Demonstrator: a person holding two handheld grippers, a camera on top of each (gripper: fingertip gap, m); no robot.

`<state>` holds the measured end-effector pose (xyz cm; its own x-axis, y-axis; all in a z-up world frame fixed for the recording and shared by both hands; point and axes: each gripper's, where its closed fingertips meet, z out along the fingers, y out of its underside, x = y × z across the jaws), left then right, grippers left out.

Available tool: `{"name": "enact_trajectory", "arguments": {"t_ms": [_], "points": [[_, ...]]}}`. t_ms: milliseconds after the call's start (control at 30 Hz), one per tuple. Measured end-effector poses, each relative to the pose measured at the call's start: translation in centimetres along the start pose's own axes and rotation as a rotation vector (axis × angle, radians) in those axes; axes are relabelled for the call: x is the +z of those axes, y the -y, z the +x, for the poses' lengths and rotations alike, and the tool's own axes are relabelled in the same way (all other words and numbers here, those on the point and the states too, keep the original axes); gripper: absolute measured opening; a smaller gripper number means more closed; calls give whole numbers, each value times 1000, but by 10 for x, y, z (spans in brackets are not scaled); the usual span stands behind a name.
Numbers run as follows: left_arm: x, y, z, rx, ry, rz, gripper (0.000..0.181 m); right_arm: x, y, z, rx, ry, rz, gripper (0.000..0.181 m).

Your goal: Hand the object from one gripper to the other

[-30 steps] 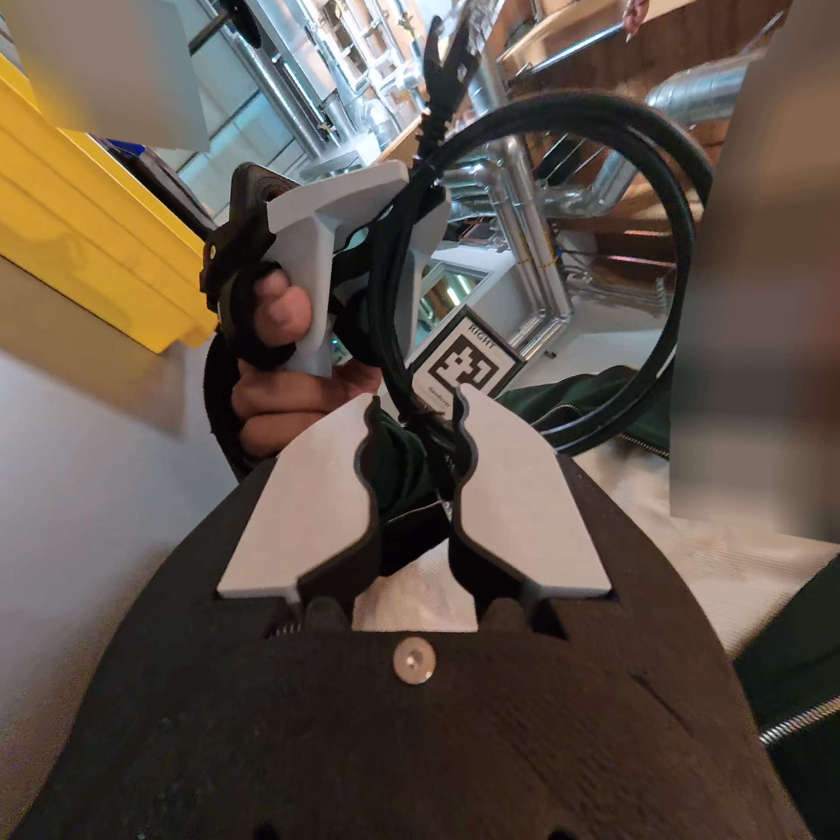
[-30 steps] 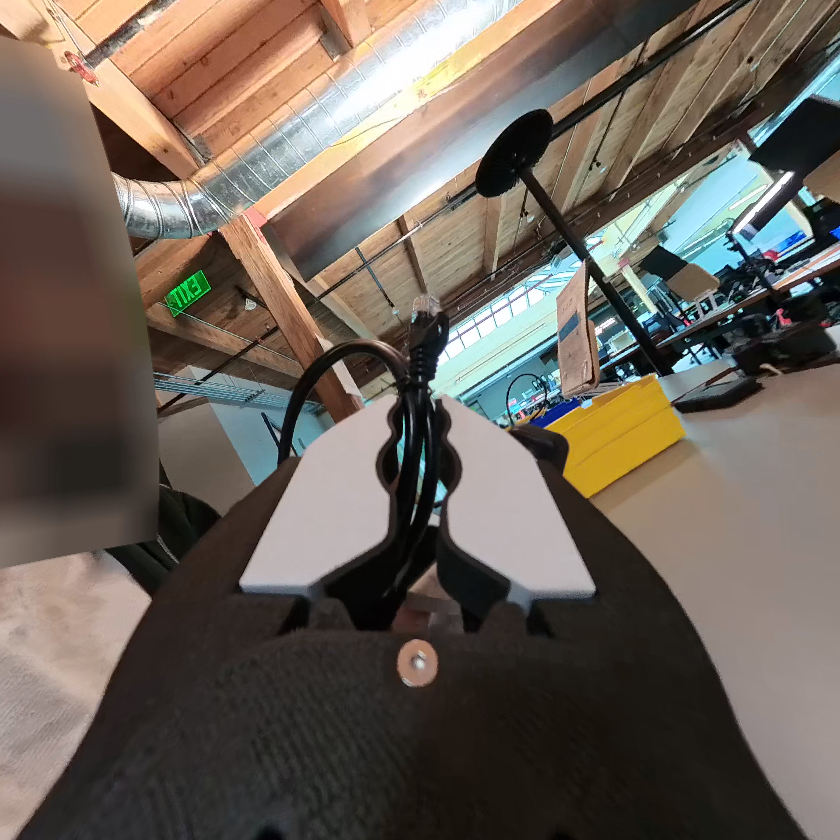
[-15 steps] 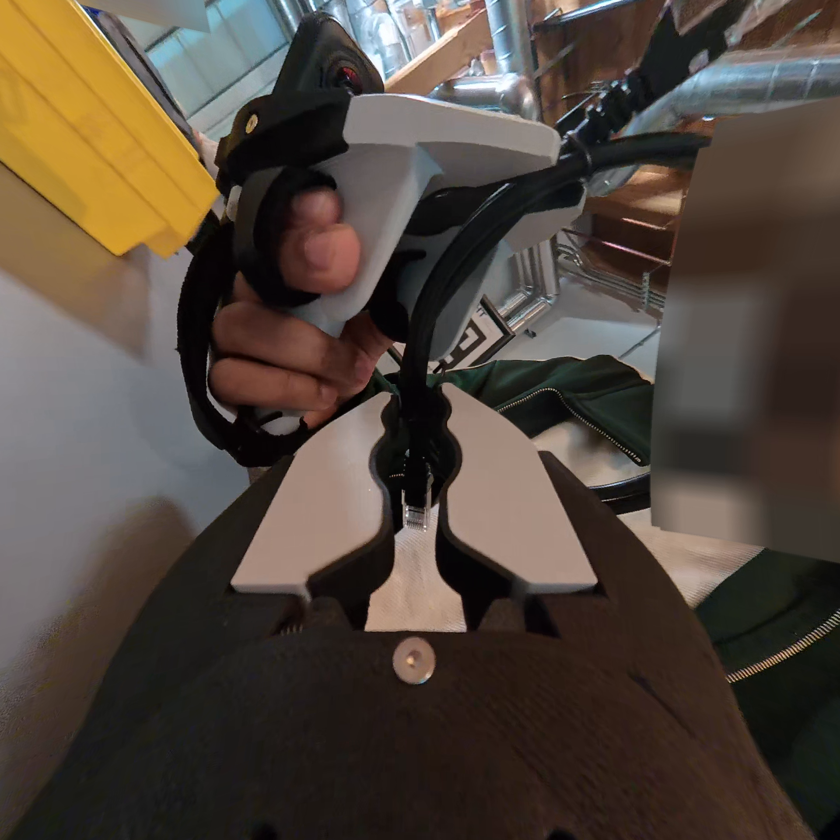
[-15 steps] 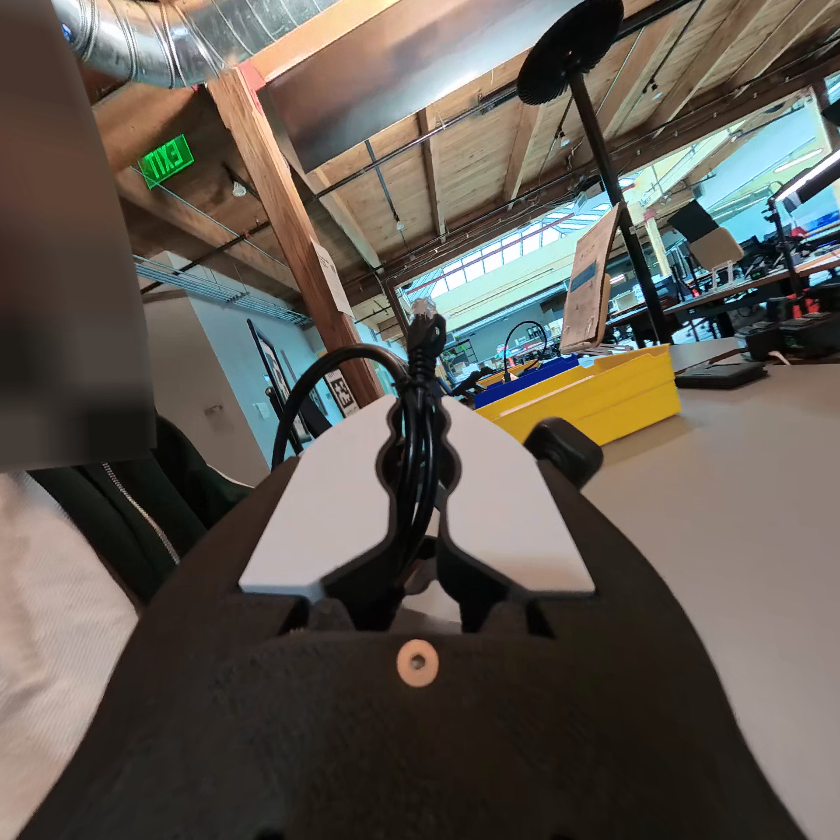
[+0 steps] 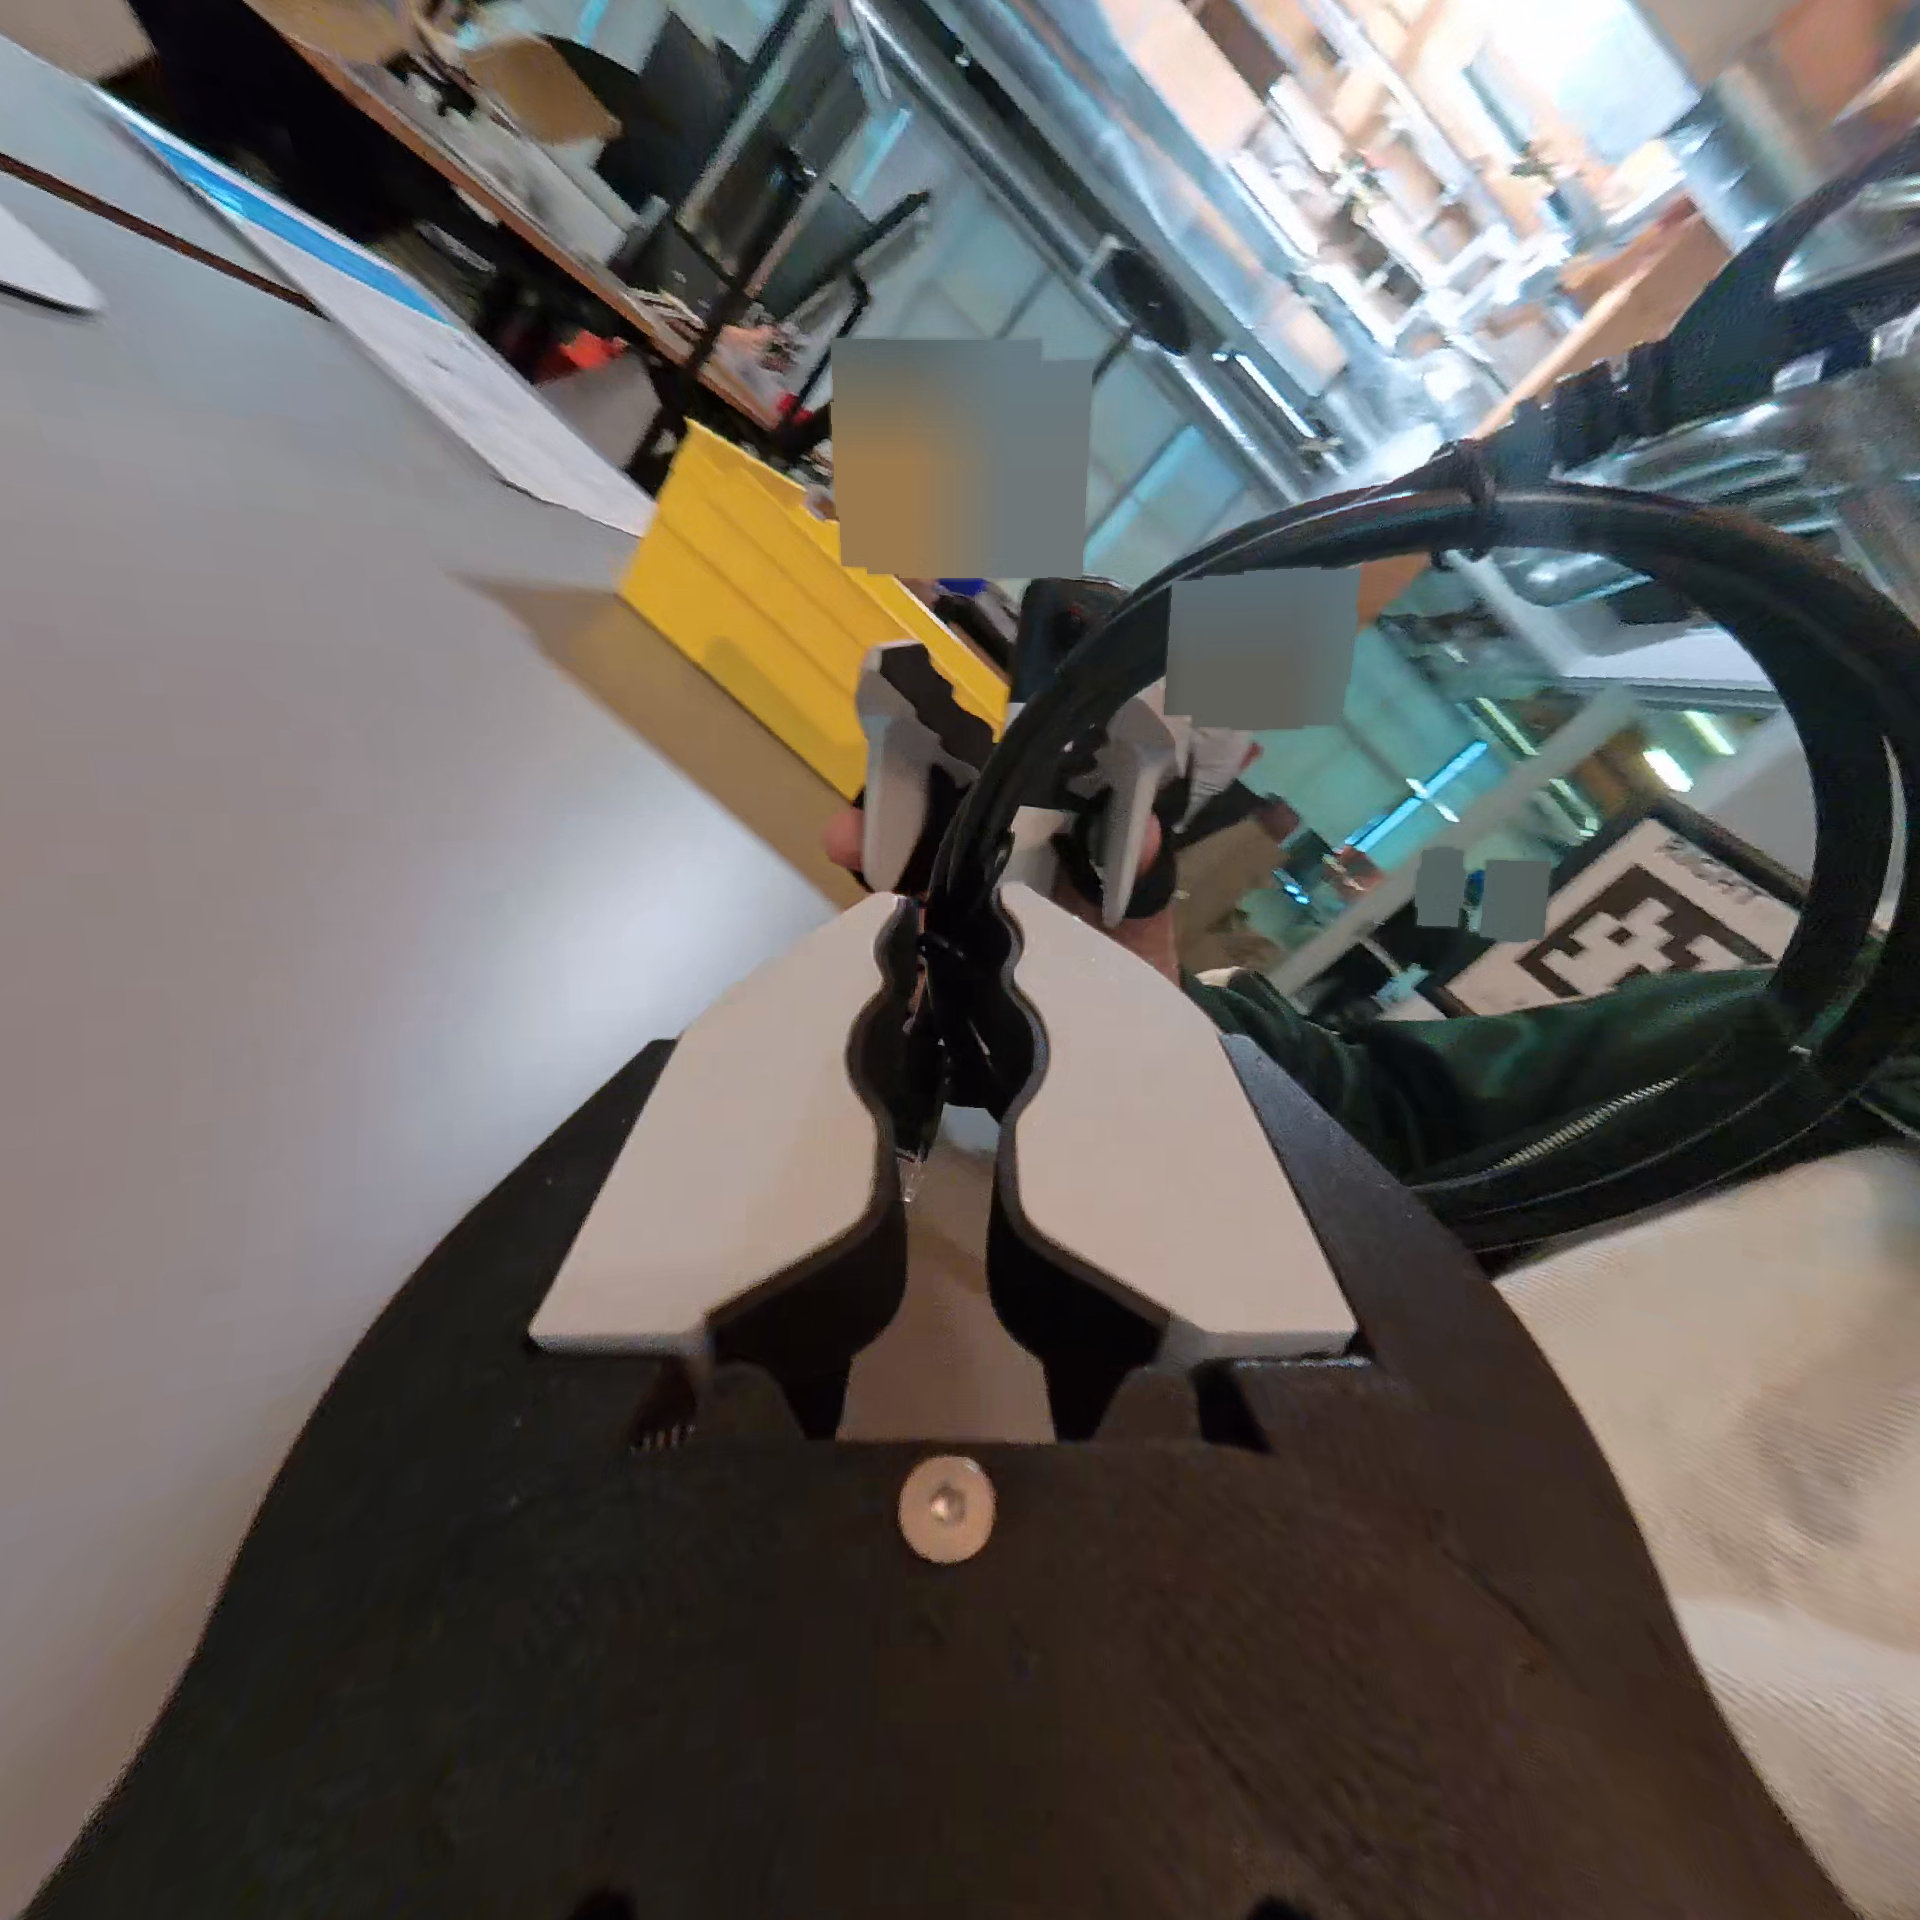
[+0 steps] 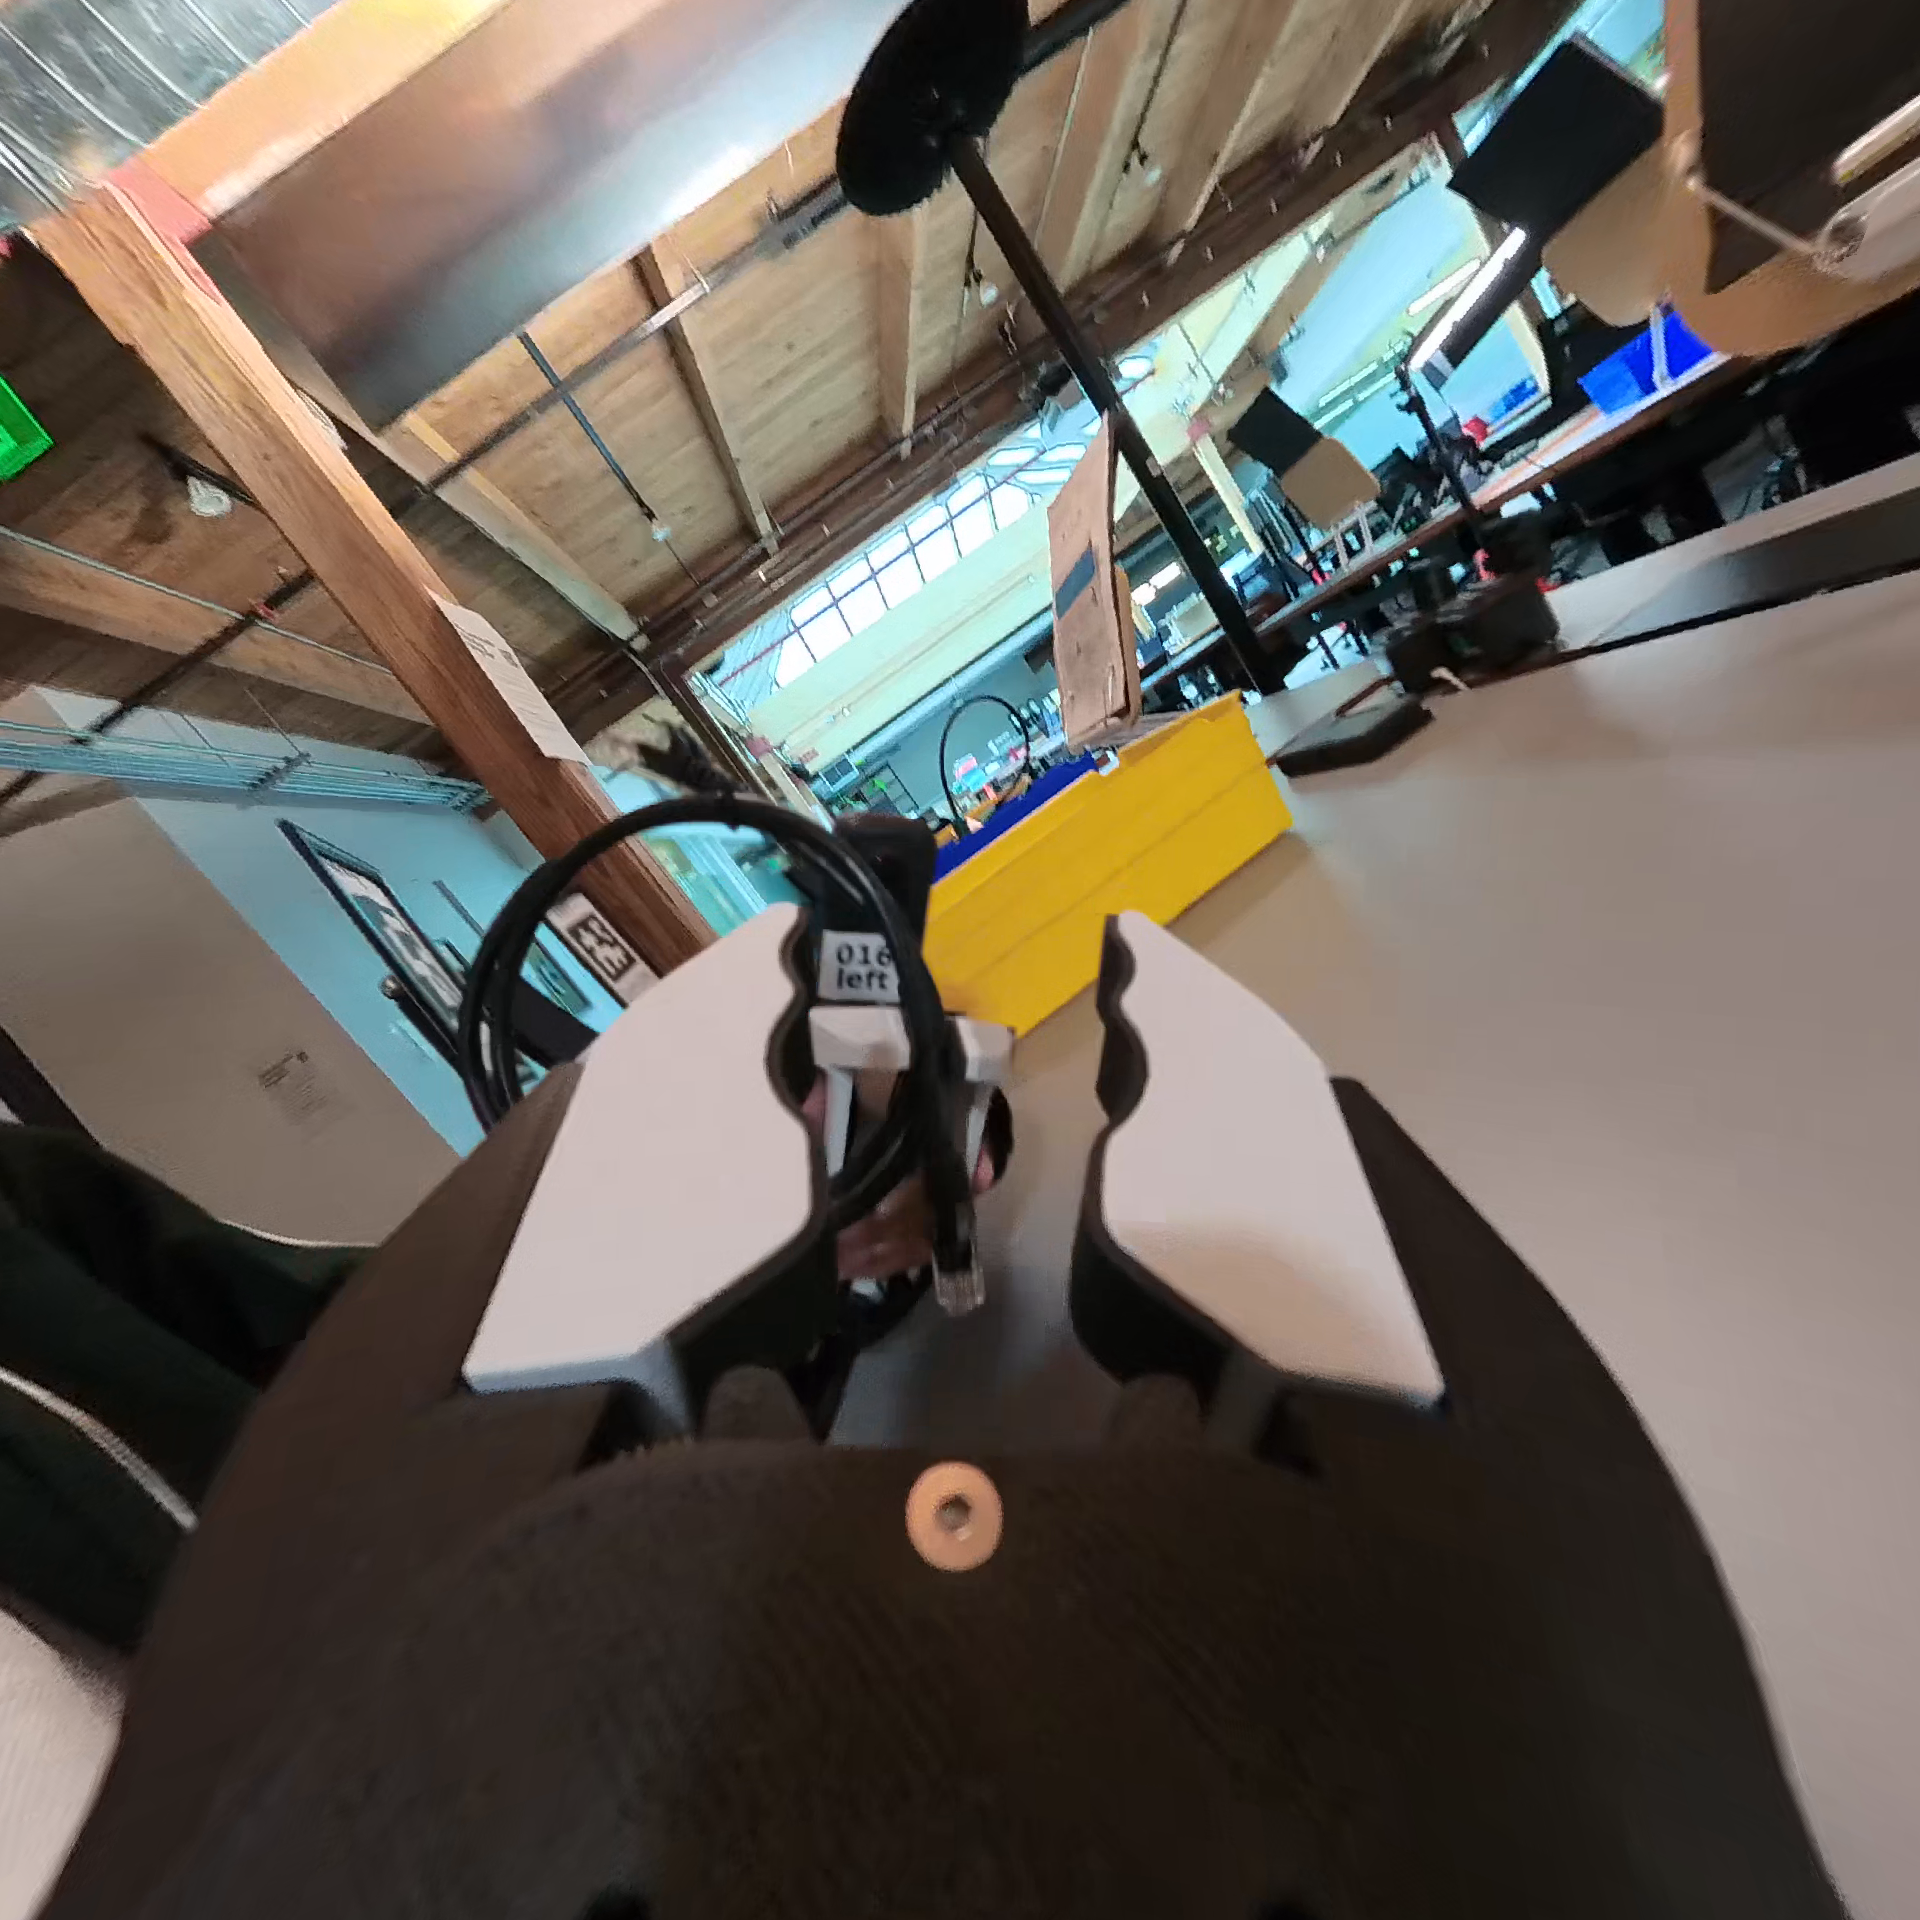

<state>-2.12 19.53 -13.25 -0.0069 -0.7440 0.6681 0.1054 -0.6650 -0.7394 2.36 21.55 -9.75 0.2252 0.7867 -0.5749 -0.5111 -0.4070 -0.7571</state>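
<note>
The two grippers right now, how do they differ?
The left gripper is shut on the coiled black cable; the right gripper is open, holding nothing. The cable passes between the left gripper's fingers, while its plug only hangs in the right gripper's gap. Both have grey fingers on black bodies.

A pale grey table carries a yellow bin at its far side, with a blue bin just behind it. A black pole rises beyond, under wooden ceiling beams and a timber post.
</note>
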Motion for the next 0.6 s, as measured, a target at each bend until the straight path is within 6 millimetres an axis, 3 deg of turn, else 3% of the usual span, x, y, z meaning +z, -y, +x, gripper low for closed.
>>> {"name": "enact_trajectory", "arguments": {"t_ms": [133, 300, 400, 500, 600], "points": [[-11, -3, -7, -54, 56, 7, 14, 5, -9, 18, -218, -184, -88, 62], [-17, -12, -8, -95, 83, -12, 15, 23, -26, -3, -419, -108, -199, 51], [-19, -22, -7, -68, 110, -56, 15, 32, -35, -10, -455, -80, -230, 34], [-22, -28, -3, -35, 140, -89, 15, 39, -40, -13, -427, -38, -246, 34], [-23, -36, -2, -9, 172, -131, 15, 48, -60, -14, -347, 27, -325, 39]]}}
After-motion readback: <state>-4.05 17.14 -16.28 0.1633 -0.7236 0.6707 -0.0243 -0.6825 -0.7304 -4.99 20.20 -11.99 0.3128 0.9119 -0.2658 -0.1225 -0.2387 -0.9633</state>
